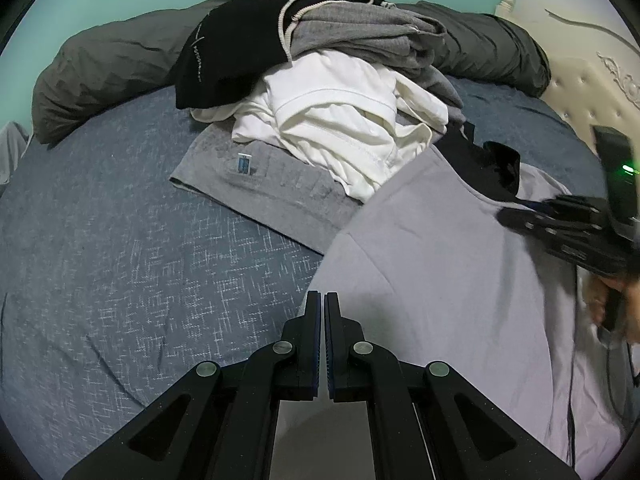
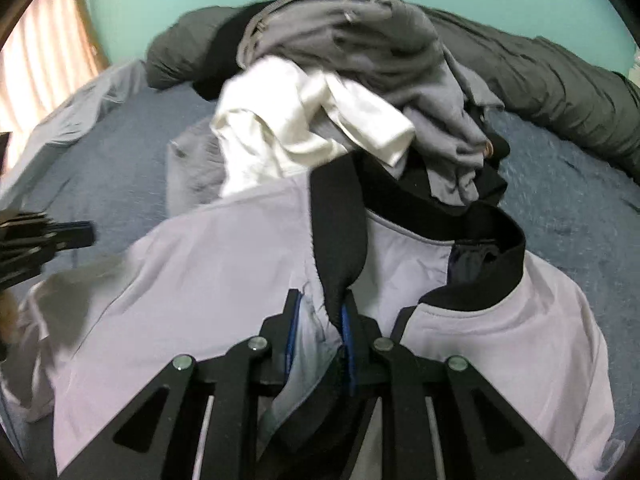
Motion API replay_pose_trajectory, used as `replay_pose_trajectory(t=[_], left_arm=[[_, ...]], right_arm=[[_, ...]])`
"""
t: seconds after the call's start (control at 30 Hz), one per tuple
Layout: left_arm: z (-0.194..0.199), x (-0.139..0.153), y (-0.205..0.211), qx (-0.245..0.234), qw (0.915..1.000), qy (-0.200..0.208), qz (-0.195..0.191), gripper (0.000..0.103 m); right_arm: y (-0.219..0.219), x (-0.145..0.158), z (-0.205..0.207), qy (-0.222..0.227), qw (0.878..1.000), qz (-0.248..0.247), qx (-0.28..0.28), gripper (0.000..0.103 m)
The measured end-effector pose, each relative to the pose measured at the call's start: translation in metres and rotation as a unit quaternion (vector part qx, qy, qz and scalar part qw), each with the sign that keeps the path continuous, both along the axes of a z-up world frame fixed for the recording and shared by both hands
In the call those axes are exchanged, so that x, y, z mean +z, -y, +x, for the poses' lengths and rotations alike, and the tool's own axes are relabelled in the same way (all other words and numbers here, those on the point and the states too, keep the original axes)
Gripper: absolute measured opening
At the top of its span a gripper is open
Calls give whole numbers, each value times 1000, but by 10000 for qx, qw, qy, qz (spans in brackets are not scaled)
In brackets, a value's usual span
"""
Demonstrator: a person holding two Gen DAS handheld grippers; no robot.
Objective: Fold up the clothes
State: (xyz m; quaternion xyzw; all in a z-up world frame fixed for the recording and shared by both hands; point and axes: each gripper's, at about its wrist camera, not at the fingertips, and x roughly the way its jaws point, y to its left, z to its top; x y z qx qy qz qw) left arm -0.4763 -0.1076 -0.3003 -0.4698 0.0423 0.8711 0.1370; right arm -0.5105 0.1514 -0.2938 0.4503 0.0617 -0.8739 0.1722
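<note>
Right gripper: jaws clamped on a fold of the pale lilac garment with black collar band, right at the collar edge; lilac fabric and black trim both sit between the blue pads. The garment spreads out ahead of and to both sides of this tool, its collar opening just beyond the fingertips and to their right.

Left gripper: jaws together, pads nearly touching. Whether any fabric is pinched between them cannot be told; the garment's lilac edge lies at and just right of the fingertips, and extends under the tool on its right side. The blue cross-hatch bedspread lies to its left.

View differences: the left wrist view shows the right gripper from outside, at far right, over the lilac fabric near the collar, with a hand below it. It also shows a flat grey knit garment with a small blue label ahead of the tool. The right wrist view is blurred; it shows the left gripper at its far left edge.

Ahead of both tools: an unfolded heap with a white garment, grey clothing and a black garment with pale piping. Behind the heap, a dark grey rolled duvet.
</note>
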Motion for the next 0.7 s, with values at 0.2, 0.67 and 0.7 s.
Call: replay_pose_trajectory(t=[0.2, 0.67, 0.7], left_arm=[[4, -10, 1, -68, 9999, 59, -96, 2], [51, 7, 20, 132, 9996, 219, 115, 11], [59, 11, 20, 127, 9995, 243, 187, 12]], right_arm=[[2, -26, -22, 196, 9995, 119, -227, 18], [-41, 12, 17, 128, 9982, -290, -501, 40], [-52, 19, 28, 122, 9980, -360, -506, 41]])
